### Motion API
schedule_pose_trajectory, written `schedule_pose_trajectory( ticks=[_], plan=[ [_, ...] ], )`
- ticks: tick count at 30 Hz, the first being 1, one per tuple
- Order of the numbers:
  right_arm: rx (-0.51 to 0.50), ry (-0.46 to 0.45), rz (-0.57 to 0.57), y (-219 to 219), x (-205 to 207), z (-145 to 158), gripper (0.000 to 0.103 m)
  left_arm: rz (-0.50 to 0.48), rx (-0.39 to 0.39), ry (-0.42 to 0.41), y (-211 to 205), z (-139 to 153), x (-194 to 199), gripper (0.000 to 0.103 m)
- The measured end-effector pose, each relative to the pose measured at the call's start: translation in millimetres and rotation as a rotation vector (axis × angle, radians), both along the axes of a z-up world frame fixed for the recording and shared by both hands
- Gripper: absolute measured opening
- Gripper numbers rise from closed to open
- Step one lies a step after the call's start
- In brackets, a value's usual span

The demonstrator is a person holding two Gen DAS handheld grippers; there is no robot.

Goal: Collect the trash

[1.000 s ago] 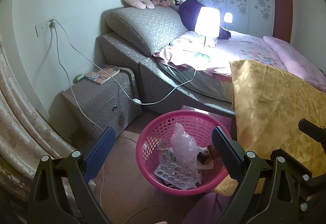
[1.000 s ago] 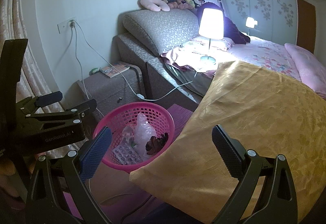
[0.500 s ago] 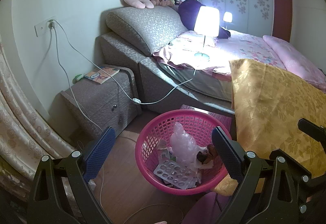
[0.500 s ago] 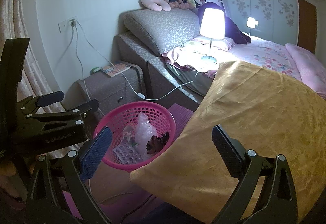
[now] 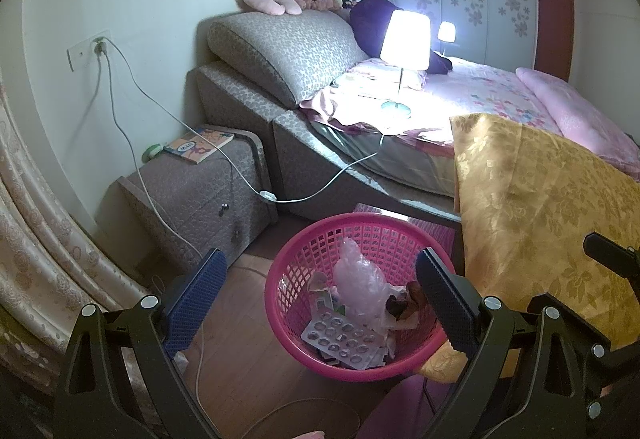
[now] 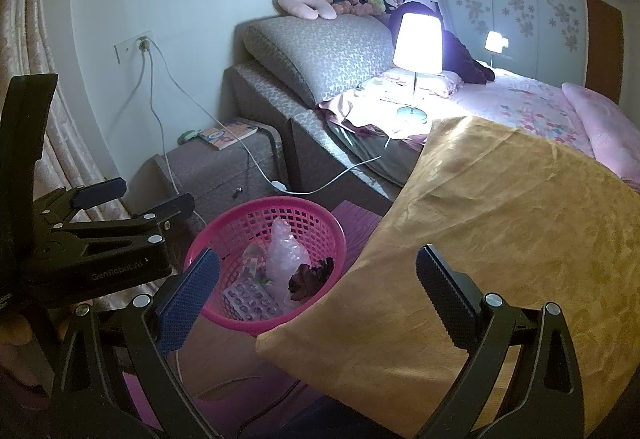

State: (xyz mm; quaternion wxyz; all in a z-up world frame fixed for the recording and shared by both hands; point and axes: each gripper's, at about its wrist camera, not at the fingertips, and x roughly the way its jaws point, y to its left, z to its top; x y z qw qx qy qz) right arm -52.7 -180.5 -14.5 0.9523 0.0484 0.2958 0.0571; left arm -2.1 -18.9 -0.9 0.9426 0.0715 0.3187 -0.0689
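A pink plastic basket (image 5: 304,259) stands on the wooden floor beside the bed; it also shows in the right wrist view (image 6: 224,239). Inside lie a crumpled clear plastic bag (image 5: 360,279), a blister pack (image 5: 340,339) and a dark brown scrap (image 5: 404,303). My left gripper (image 5: 320,295) is open and empty, held just above the basket's near side. My right gripper (image 6: 316,295) is open and empty, to the right of the basket over the golden bedspread (image 6: 500,231). The left gripper's body (image 6: 100,243) shows at the left of the right wrist view.
A grey bedside cabinet (image 5: 200,191) with a book (image 5: 200,145) stands left of the bed. White cables (image 5: 132,143) run from a wall socket across it. A lit lamp (image 5: 404,55) stands on the bed. A curtain (image 5: 40,239) hangs at far left.
Both grippers have drifted very slightly; the basket and its contents have not moved. Both stay open.
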Motion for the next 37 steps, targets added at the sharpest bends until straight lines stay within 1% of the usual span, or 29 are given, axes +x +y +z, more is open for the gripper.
schedule_pose_trajectory(
  ticks=[9, 18, 23, 28, 31, 34, 35, 37],
  plan=[
    [0.001, 0.000, 0.000, -0.4, 0.5, 0.1, 0.096, 0.005, 0.001, 0.005, -0.5, -3.8, -1.6, 0.092],
    [0.006, 0.004, 0.001, 0.7, 0.5, -1.3, 0.096, 0.007, -0.014, 0.017, 2.9, -6.5, -2.9, 0.092],
    [0.026, 0.002, -0.014, -1.5, -1.3, -2.6, 0.096, 0.006, -0.027, -0.018, 3.8, -4.2, -6.3, 0.092],
    [0.071, -0.018, -0.070, -16.8, -6.4, 0.5, 0.096, -0.012, -0.031, -0.033, -4.4, -2.7, -11.9, 0.092],
    [0.086, -0.052, -0.125, -33.6, -14.3, 8.1, 0.096, -0.040, -0.023, -0.031, -15.1, -1.8, -12.3, 0.092],
    [0.099, -0.084, -0.193, -59.7, -26.5, 14.3, 0.096, -0.099, -0.024, -0.028, -39.1, -5.8, -21.1, 0.092],
    [0.092, -0.088, -0.225, -72.5, -34.2, 14.3, 0.096, -0.119, -0.022, -0.029, -46.8, -7.5, -23.3, 0.092],
    [0.063, -0.086, -0.291, -95.3, -51.5, 9.6, 0.096, -0.193, -0.004, -0.031, -73.9, -16.9, -33.5, 0.092]
  ],
)
